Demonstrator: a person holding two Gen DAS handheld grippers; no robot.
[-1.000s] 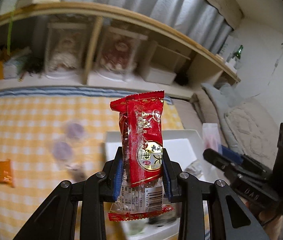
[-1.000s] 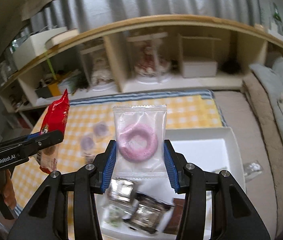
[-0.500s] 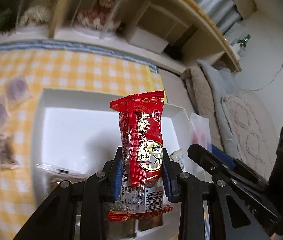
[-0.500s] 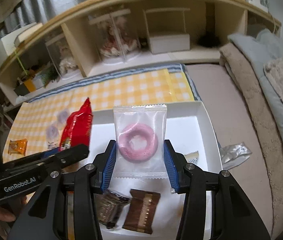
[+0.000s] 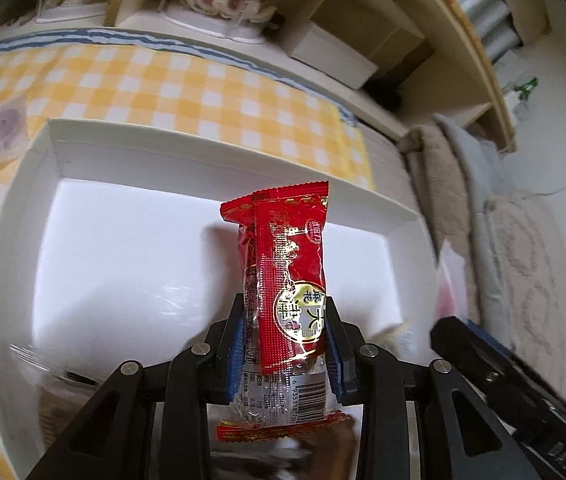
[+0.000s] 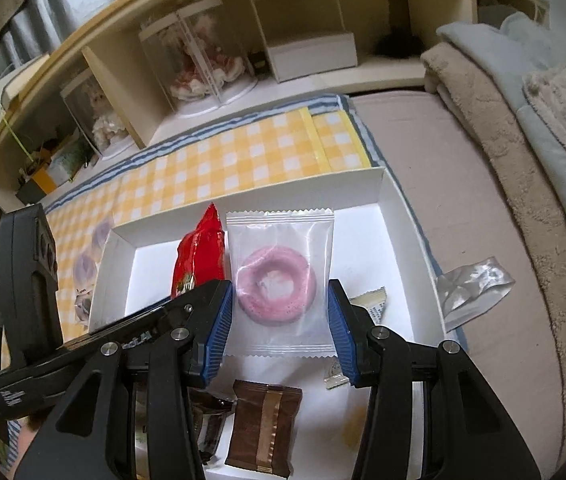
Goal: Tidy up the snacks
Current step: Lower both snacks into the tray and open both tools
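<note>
Both grippers loaded, both over the white tray (image 6: pixel 393 200).

Left gripper (image 5: pixel 283 344): fingers clamped narrow on the red snack packet (image 5: pixel 289 280), gripped low near the barcode end so most of the packet stands upright above the pads, probably so it can go in top end first. It hangs above bare tray floor.

Right gripper (image 6: pixel 281 314): fingers closed on the side seams of the clear packet with the pink donut (image 6: pixel 277 286), flat face up, so the donut itself isn't crushed.

Tray sits on the yellow checked cloth (image 6: pixel 243 152). Brown wrapped bar (image 6: pixel 265 428) and a small white sachet (image 6: pixel 371 300) already lie inside, so new items want the open middle. Silver wrapper (image 6: pixel 473 290) is outside on the bed; purple-filled packets (image 6: pixel 85 266) are on the cloth, left of the tray.
</note>
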